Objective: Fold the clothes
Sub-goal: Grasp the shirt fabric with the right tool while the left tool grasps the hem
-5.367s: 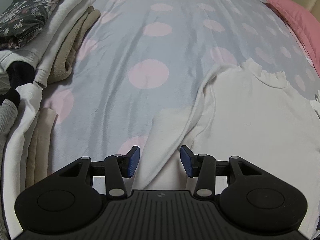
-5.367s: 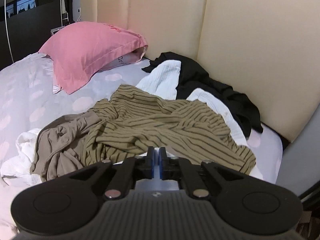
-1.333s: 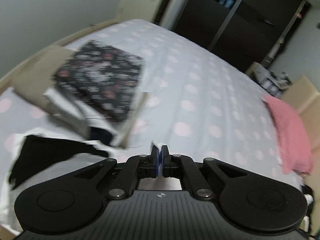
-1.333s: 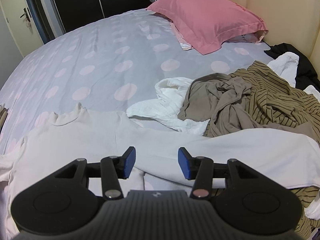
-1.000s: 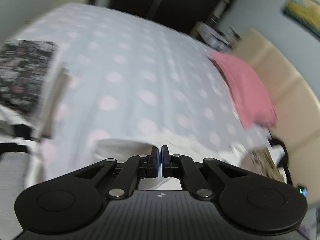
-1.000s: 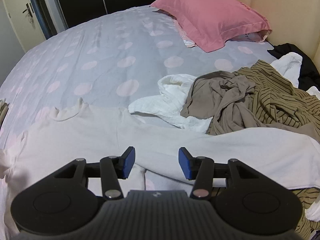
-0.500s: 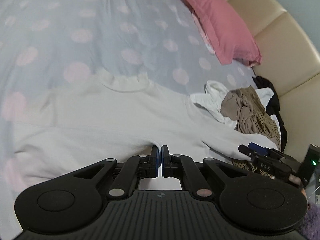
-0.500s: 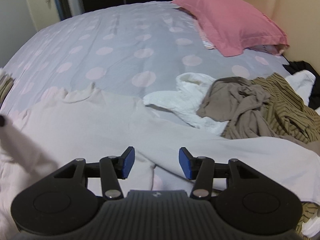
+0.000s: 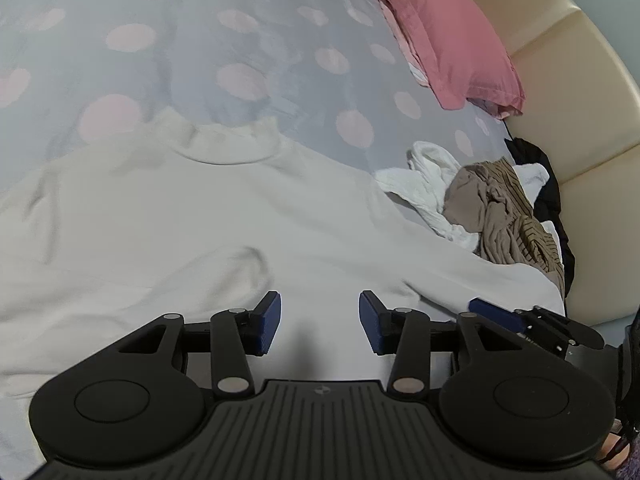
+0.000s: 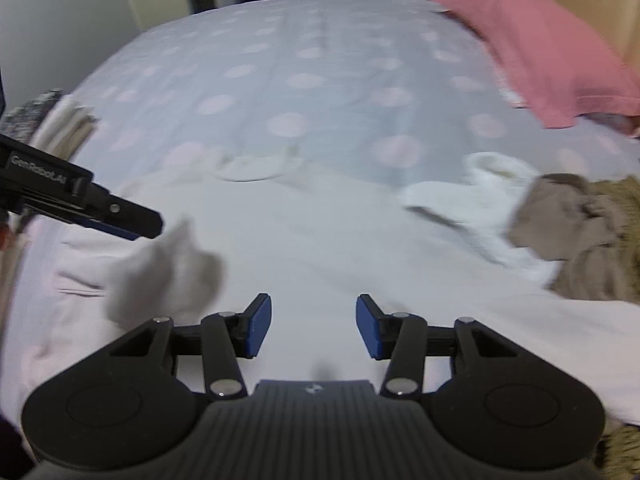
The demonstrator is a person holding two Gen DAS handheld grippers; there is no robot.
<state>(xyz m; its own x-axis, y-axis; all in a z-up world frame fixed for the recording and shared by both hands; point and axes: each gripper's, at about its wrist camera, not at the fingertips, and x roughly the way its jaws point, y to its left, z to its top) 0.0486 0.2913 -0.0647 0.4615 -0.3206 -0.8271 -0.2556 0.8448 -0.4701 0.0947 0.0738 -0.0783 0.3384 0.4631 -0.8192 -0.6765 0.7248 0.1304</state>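
Bed (image 9: pixel 248 40) with dotted sheet carries your white top (image 9: pixel 208 208) spread flat, pink pillow (image 9: pixel 448 40) beyond. Your left claw (image 9: pixel 320 322) and right claw (image 10: pixel 314 326) gape empty above it.

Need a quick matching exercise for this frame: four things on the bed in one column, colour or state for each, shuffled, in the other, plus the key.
Things:
1. pillow
2. long-sleeved top
3. left gripper
4. bedsheet

Colour or state:
A. grey with pink dots
B. white, spread flat on the bed
C. pink, by the headboard
D. open, holding nothing

Pairs: 1-C, 2-B, 3-D, 4-A
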